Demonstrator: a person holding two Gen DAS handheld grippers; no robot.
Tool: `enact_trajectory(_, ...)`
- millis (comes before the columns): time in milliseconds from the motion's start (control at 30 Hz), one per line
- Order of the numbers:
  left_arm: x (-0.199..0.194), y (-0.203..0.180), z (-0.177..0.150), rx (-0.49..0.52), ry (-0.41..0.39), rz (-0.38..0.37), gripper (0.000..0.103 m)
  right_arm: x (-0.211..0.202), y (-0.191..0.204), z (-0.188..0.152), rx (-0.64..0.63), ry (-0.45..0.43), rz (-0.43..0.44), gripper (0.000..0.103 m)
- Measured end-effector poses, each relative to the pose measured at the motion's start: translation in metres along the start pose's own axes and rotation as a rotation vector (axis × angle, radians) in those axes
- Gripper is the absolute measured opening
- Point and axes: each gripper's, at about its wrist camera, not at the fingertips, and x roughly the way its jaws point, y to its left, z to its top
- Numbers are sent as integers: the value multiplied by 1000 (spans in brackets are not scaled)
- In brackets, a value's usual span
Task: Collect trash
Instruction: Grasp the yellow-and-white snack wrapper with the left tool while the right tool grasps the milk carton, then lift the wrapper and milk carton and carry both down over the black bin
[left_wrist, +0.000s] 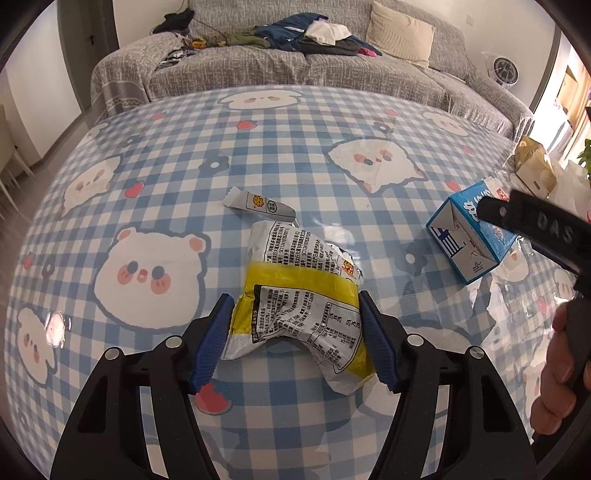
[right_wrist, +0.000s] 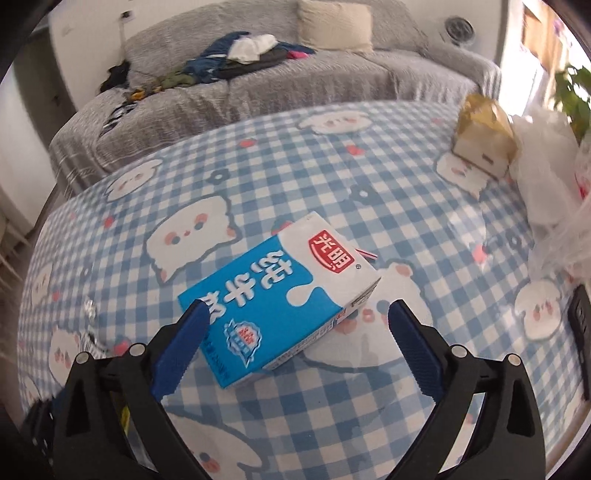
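A crumpled white and yellow snack bag (left_wrist: 295, 295) lies on the blue checked tablecloth (left_wrist: 147, 206). My left gripper (left_wrist: 295, 306) has its blue fingers (left_wrist: 212, 343) against both sides of the bag, closed on it at table level. A small grey wrapper (left_wrist: 258, 203) lies just beyond the bag. A blue and white milk carton (right_wrist: 280, 295) lies on its side; it also shows in the left wrist view (left_wrist: 469, 236). My right gripper (right_wrist: 299, 317) is open, its fingers either side of the carton's near end, not touching it.
A tan paper carton (right_wrist: 484, 136) and white plastic bags (right_wrist: 546, 177) sit at the table's right edge. A black device (right_wrist: 581, 332) lies at the far right. A grey sofa (right_wrist: 258, 85) with clothes stands behind the table.
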Motion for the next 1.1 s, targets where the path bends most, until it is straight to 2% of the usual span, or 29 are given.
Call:
enact_trajectory(333,-3,7,0,-6,-3,4,64,19,9,13,137,19,44,93)
enact_trajectory(667,-7,12,-4,1,-2,7,63,30,27,6,90,44,10,93)
enact_trajectory(1100,-6,16,-3,-1,-9,16,57,17,32,6,38,23,39,72)
